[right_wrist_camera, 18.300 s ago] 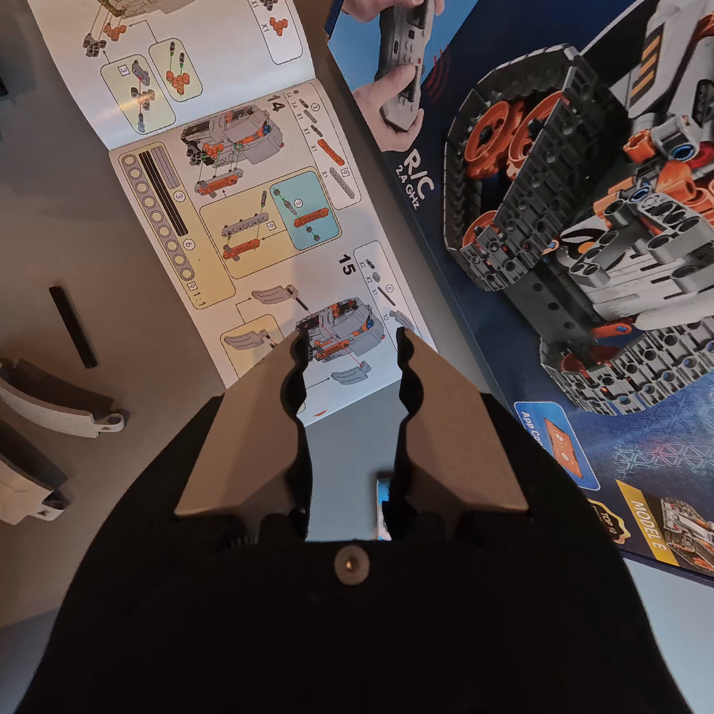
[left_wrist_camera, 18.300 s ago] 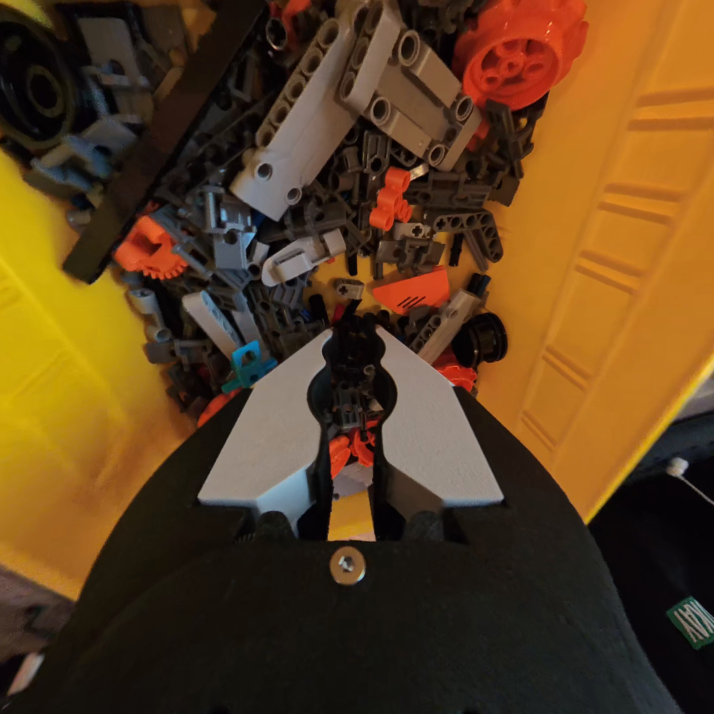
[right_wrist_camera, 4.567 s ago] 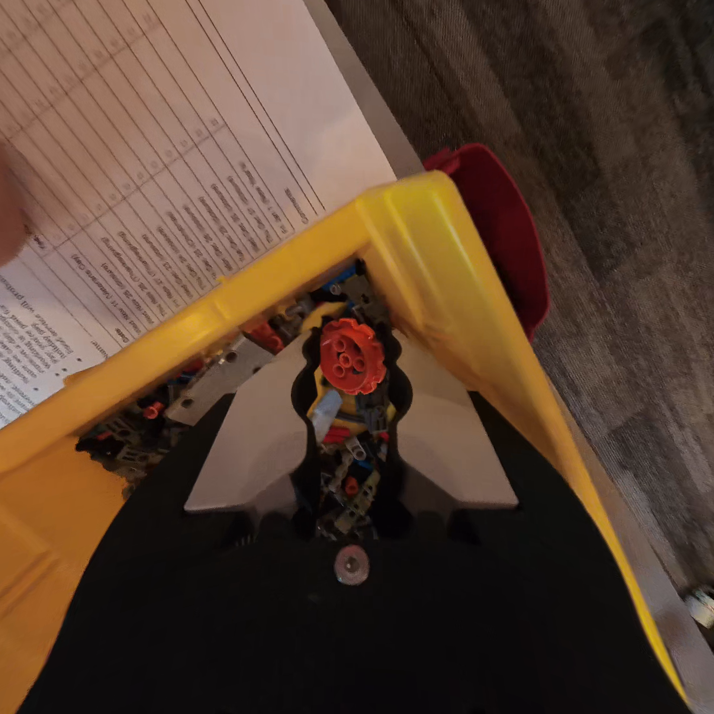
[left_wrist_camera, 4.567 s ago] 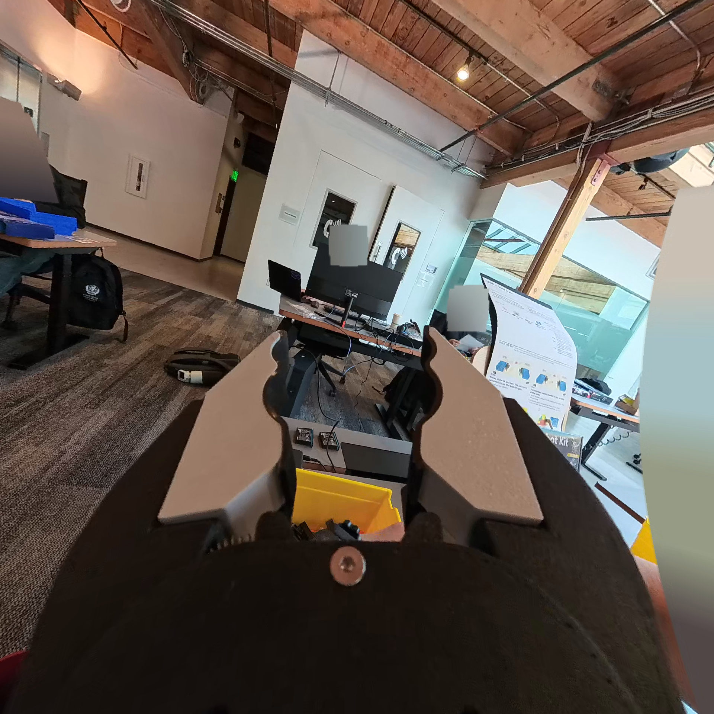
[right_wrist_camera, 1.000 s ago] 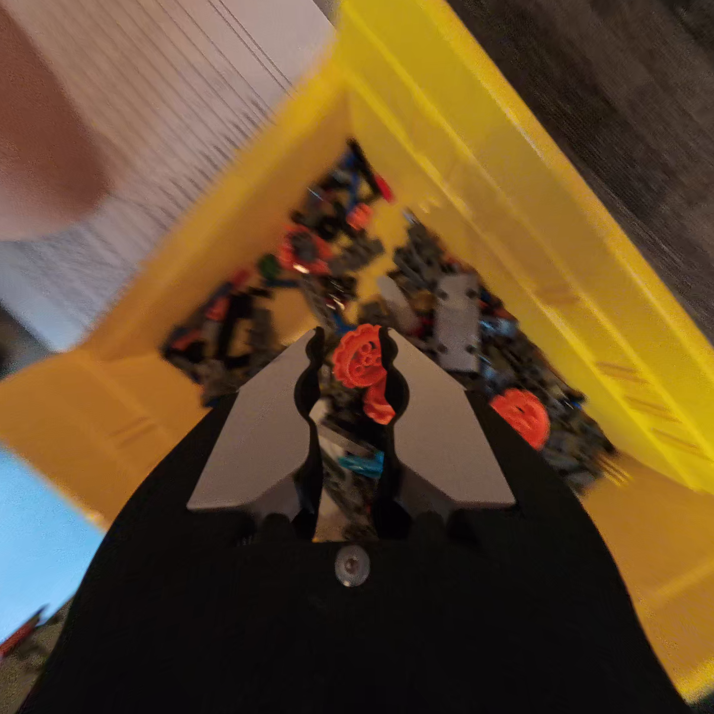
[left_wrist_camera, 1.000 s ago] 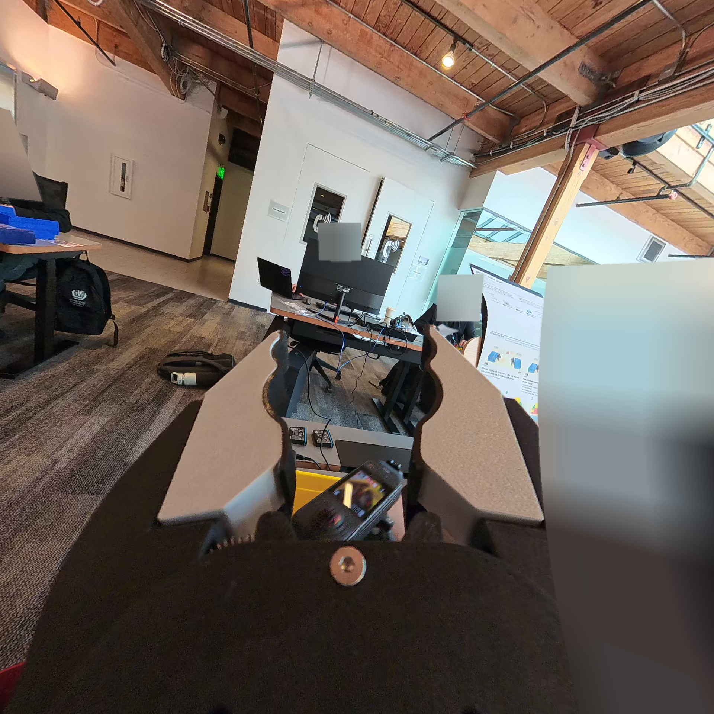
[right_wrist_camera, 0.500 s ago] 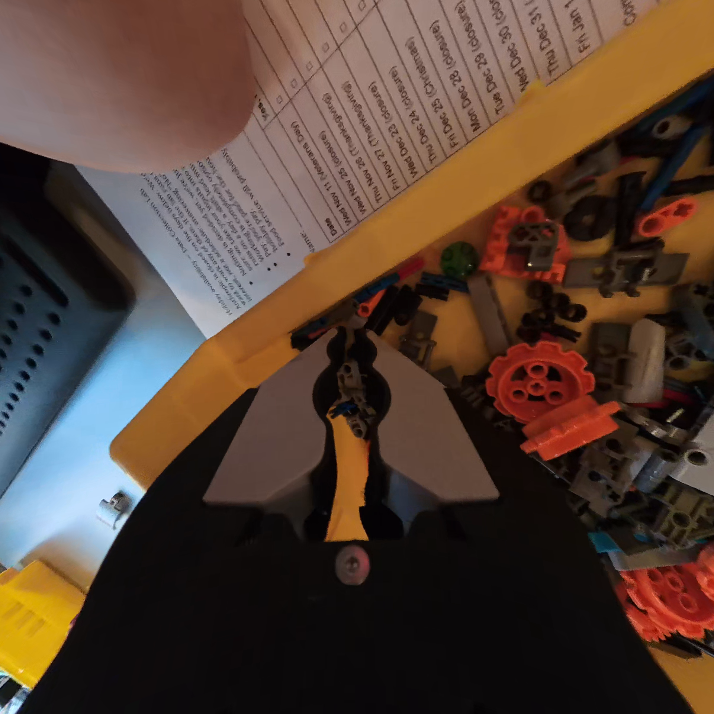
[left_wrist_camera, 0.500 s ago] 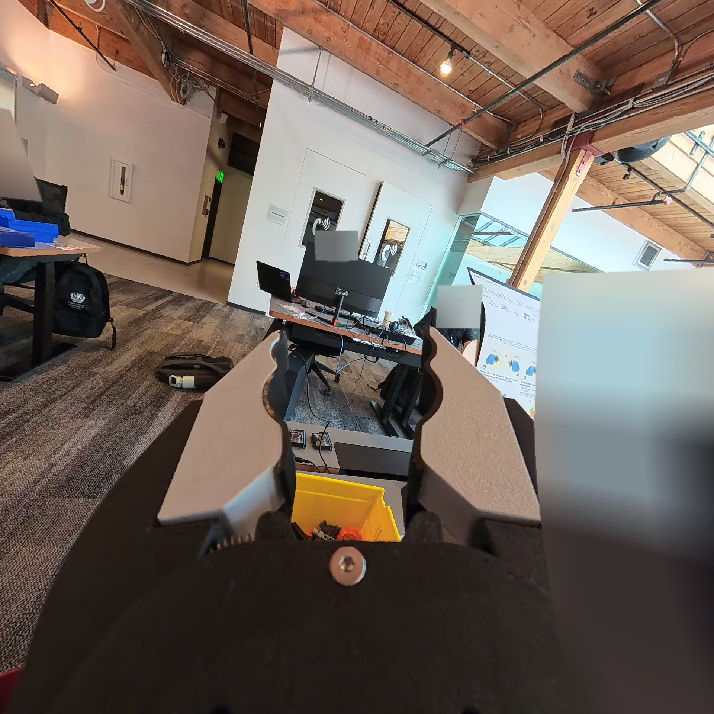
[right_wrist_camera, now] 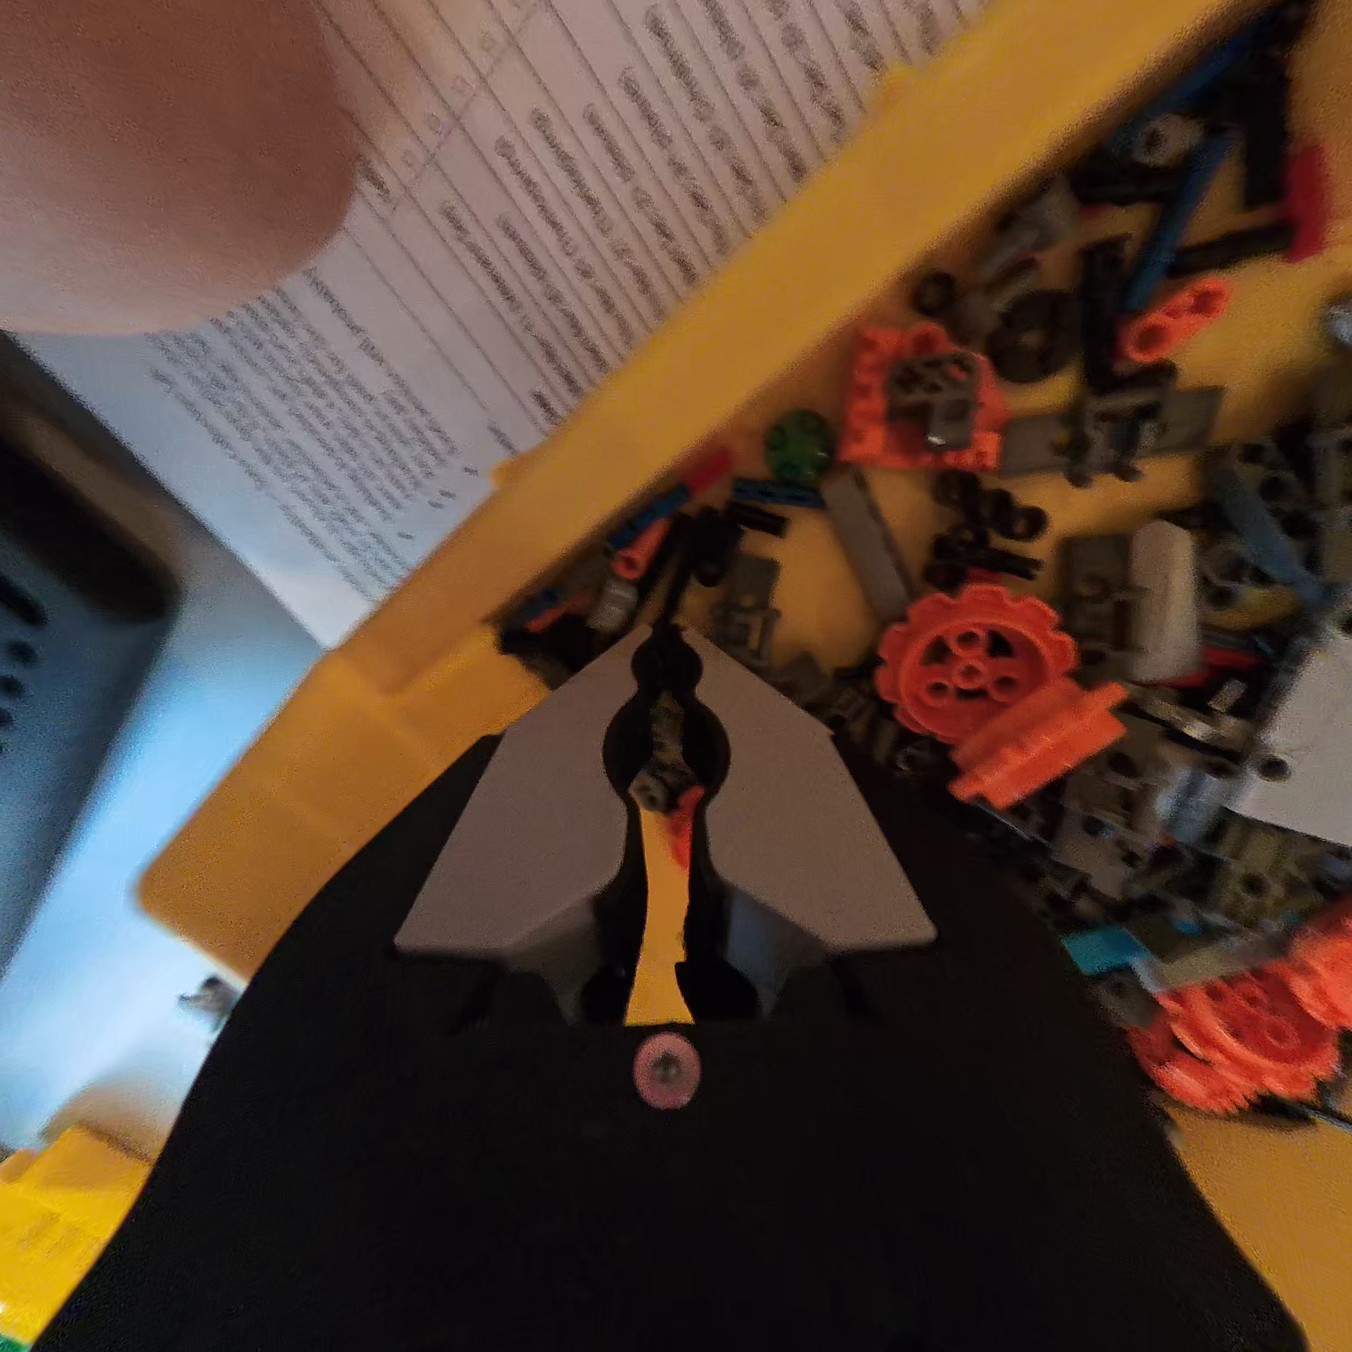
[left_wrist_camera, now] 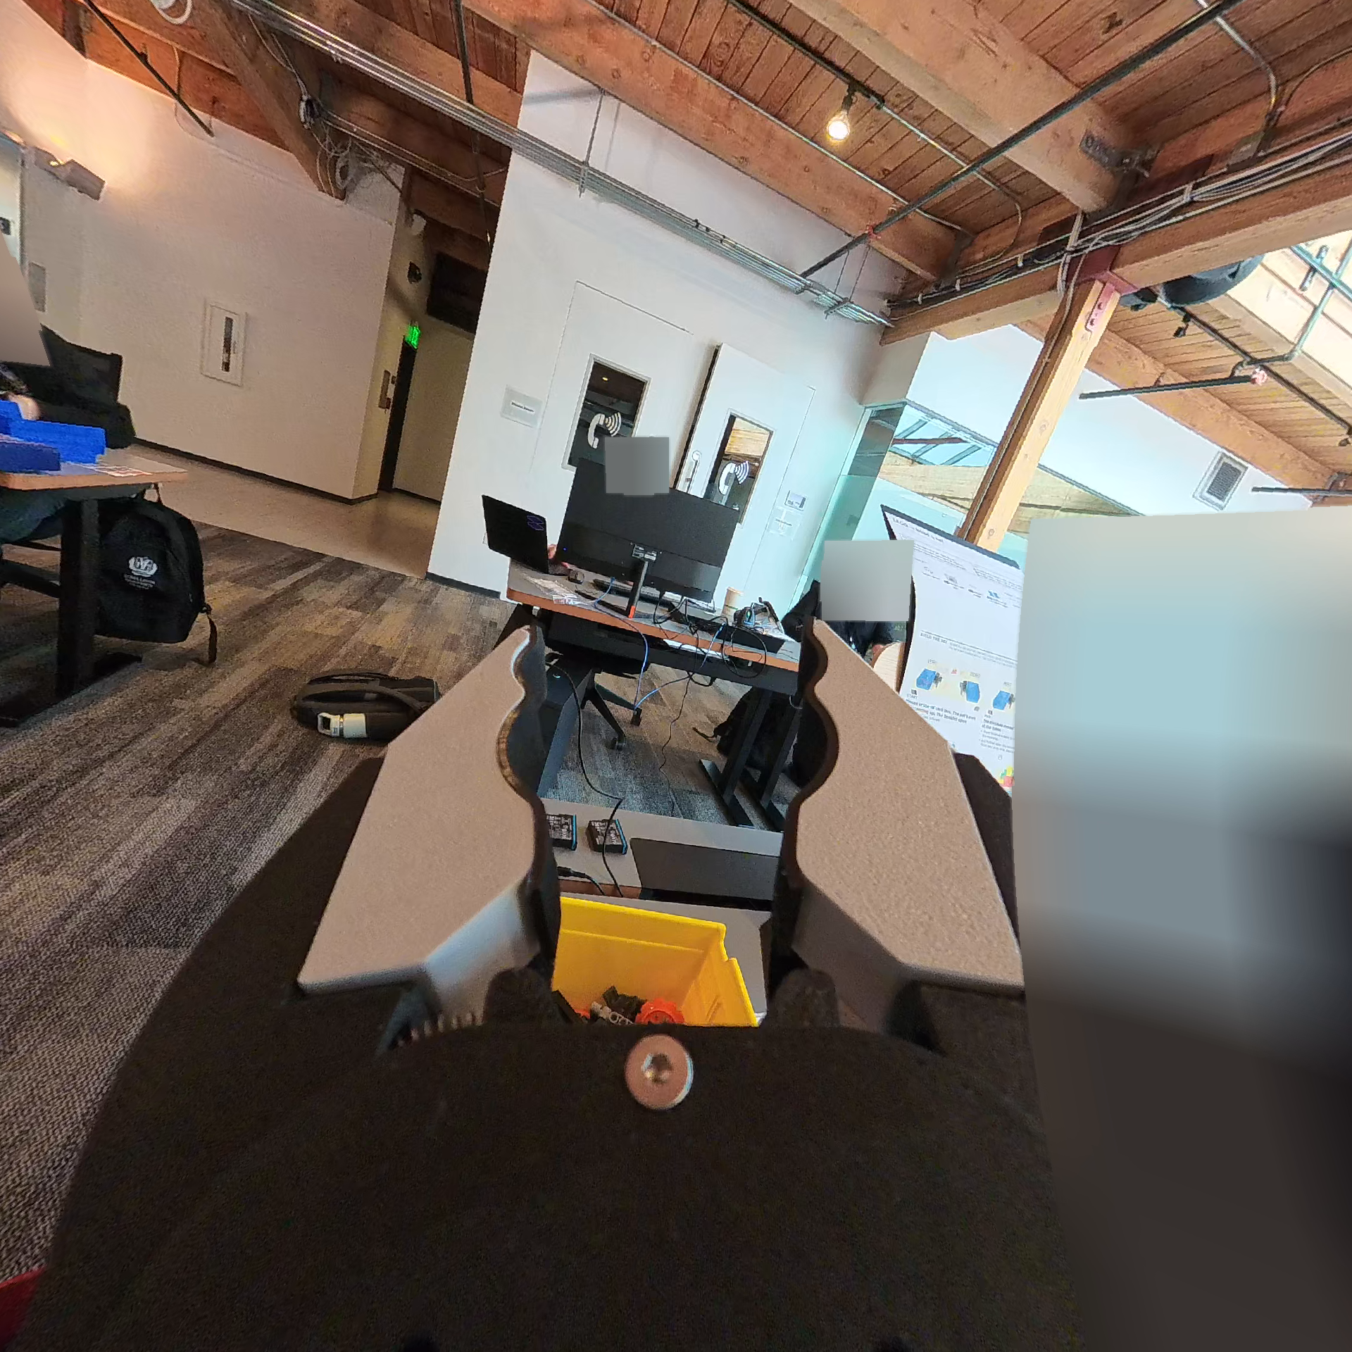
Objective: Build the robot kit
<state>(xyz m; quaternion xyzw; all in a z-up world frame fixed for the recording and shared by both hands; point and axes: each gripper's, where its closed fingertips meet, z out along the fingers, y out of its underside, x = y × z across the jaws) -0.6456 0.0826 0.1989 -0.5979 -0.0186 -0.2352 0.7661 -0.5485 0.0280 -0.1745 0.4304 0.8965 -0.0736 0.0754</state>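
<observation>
My right gripper (right_wrist_camera: 666, 633) hangs over a yellow bin (right_wrist_camera: 658, 351) of loose building parts, near its corner. Its jaws are shut, and a small dark grey piece (right_wrist_camera: 662, 739) sits pinched in the gap between them. The picture is blurred. An orange gear (right_wrist_camera: 977, 673) lies just to the right of the fingers, among grey, black and orange parts. My left gripper (left_wrist_camera: 669, 658) is open and empty. It is held level and points out over the room. The yellow bin (left_wrist_camera: 644, 951) shows low between its fingers.
A printed sheet (right_wrist_camera: 512, 183) lies beside the bin, with a blurred fingertip (right_wrist_camera: 146, 146) over it. A dark perforated thing (right_wrist_camera: 58, 622) lies at the left. Ahead of the left gripper are a desk with a monitor (left_wrist_camera: 644, 534), a black bag (left_wrist_camera: 358, 706) on the carpet and a poster (left_wrist_camera: 958, 644). Left tips to right tips: about 40 cm. To reach the orange gear (right_wrist_camera: 977, 673) in a straight line is about 7 cm for my right fingers, about 35 cm for my left.
My right gripper swung from the middle of the bin to its corner, then closed its jaws further around the small dark piece. The left gripper has barely moved and stays open.
</observation>
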